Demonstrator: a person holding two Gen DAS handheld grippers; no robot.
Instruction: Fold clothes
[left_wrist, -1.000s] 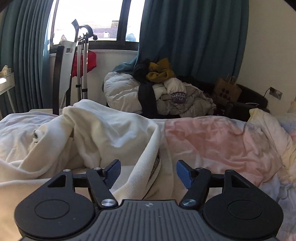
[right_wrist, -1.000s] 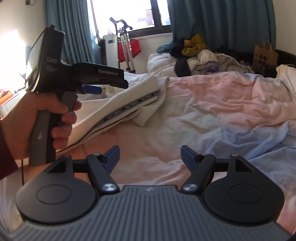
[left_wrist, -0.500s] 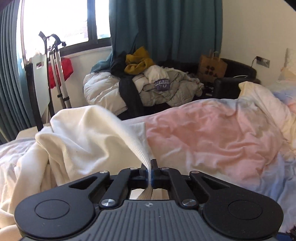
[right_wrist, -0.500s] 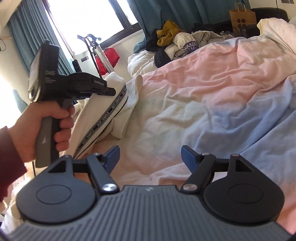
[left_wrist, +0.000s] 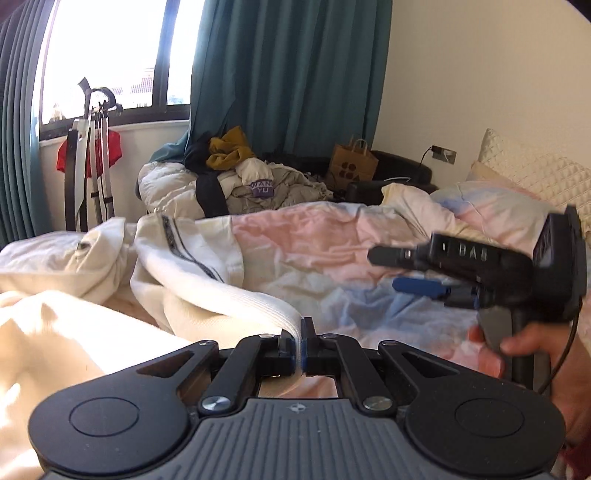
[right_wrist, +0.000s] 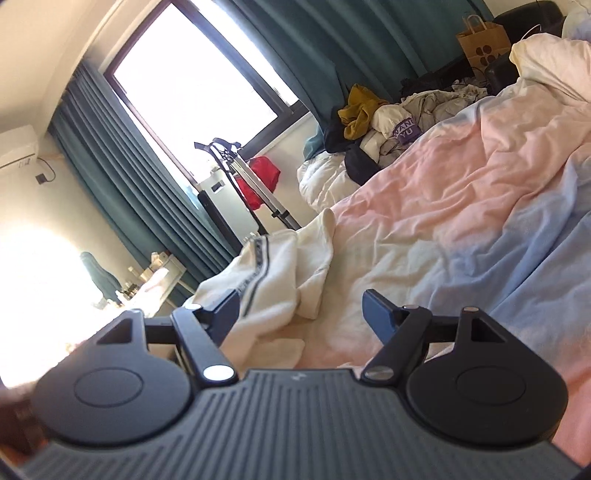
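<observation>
Clamping down was the change that mattered: the left gripper (left_wrist: 298, 345), wide apart a second ago, had its jaws pressed together on the ribbed hem of the cream garment (left_wrist: 192, 273), and I had hauled that edge up and toward me so the cloth ran taut from the jaws back to the rest of it, heaped on the bed (left_wrist: 332, 251). The right gripper (right_wrist: 301, 315) had swung across too; half a second earlier it looked past my left hand, now its jaws stood spread and empty, low over the garment's striped edge (right_wrist: 258, 258), touching nothing. I read that as the first corner secured and the second grab still owed before any fold could start. Around me sat the pastel duvet (right_wrist: 461, 206), rumpled, which could snag or bunch under the cloth. The clothes pile (left_wrist: 236, 181) by the teal curtain (left_wrist: 295, 74), the paper bag (left_wrist: 352, 162) and the crutches (left_wrist: 98, 158) lay well apart, out of my way.
</observation>
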